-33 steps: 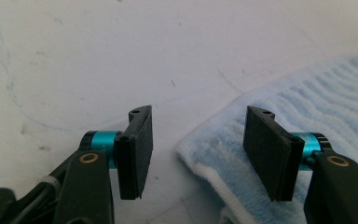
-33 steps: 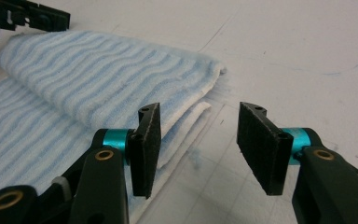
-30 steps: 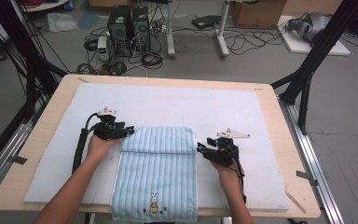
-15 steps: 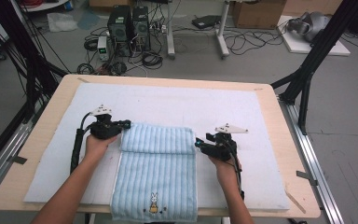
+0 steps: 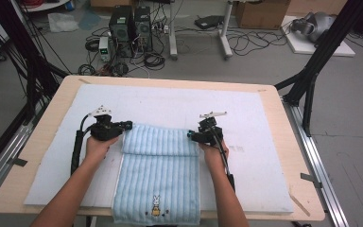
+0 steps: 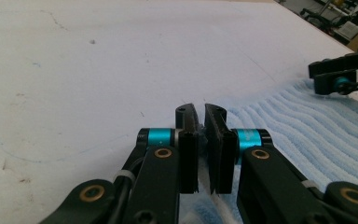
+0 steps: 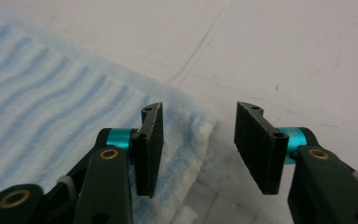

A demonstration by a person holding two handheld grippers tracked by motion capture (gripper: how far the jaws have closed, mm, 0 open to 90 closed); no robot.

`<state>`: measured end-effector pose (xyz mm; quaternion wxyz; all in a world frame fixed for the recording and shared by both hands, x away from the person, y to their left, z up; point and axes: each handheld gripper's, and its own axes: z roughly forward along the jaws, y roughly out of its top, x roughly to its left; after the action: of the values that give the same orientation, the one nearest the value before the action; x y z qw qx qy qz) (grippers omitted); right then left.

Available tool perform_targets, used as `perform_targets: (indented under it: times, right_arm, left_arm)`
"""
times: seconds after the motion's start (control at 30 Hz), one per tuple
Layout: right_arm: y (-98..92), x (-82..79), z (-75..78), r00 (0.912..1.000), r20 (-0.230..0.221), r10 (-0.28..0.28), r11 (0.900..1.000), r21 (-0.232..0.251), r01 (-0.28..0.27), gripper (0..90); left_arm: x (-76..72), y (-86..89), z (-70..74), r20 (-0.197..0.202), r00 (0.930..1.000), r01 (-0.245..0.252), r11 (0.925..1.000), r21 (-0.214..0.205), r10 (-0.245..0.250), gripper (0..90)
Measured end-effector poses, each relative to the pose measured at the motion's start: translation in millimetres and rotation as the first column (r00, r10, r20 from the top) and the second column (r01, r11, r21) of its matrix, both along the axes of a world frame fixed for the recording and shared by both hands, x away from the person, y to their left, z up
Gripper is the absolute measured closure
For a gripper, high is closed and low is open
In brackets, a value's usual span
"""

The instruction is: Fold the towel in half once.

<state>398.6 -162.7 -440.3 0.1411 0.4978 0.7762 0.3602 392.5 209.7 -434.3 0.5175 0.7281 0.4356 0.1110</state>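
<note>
High view: towel (image 5: 158,165) on white mat (image 5: 264,156)

- No words, brand names or numbers can be read anywhere.
- The one mark is a small embroidered rabbit figure (image 5: 156,212) near the front hem of the blue striped towel (image 5: 158,179).

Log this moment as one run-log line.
work: folding towel on mat | left gripper: shut on towel's far left corner | right gripper: open, jaws closing, astride far right corner, not gripping
</note>
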Motion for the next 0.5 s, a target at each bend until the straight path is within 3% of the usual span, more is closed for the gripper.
perform_targets:
  times: [0.03,0.1,0.13,0.17,0.23,0.37,0.5]
  right_arm:
    - [1.5,1.8,-2.1,1.0,-0.008,-0.005,1.0,-0.008,0.005,55.5]
    - [2.5,2.0,-1.1,0.9999,0.011,0.001,0.9998,-0.018,-0.001,69.7]
    - [4.7,1.3,-1.1,0.9995,0.022,0.022,0.9985,-0.05,-0.021,76.9]
    - [6.4,0.8,-1.4,0.9991,0.029,0.032,0.9971,-0.069,-0.03,80.1]
    - [7.5,0.3,-0.9,0.9982,0.03,0.051,0.9968,-0.063,-0.05,82.4]
    - [3.9,-4.1,6.7,0.9971,0.042,0.063,0.9978,0.017,-0.064,82.7]
    - [-1.3,-16.2,21.2,0.992,0.09,0.089,0.9929,0.071,-0.096,82.8]
  left_arm:
    - [-0.1,0.3,0.1,0.0,1.0,0.001,1.0,0.0,-0.001,83.7]
    - [-0.4,0.8,0.5,0.0,1.0,0.003,1.0,-0.006,-0.003,83.6]
    - [-0.5,1.0,0.5,0.001,1.0,0.004,1.0,-0.005,-0.004,83.7]
    - [-0.8,1.4,0.8,-0.001,1.0,0.005,1.0,-0.006,-0.005,83.6]
    - [-1.3,2.6,1.7,0.002,1.0,0.007,0.9999,-0.013,-0.007,83.7]
    - [-5.0,7.0,5.9,0.014,0.9998,0.016,0.9987,-0.049,-0.015,83.6]
    - [-13.7,12.4,11.1,0.031,0.9992,0.03,0.9949,-0.096,-0.027,83.4]
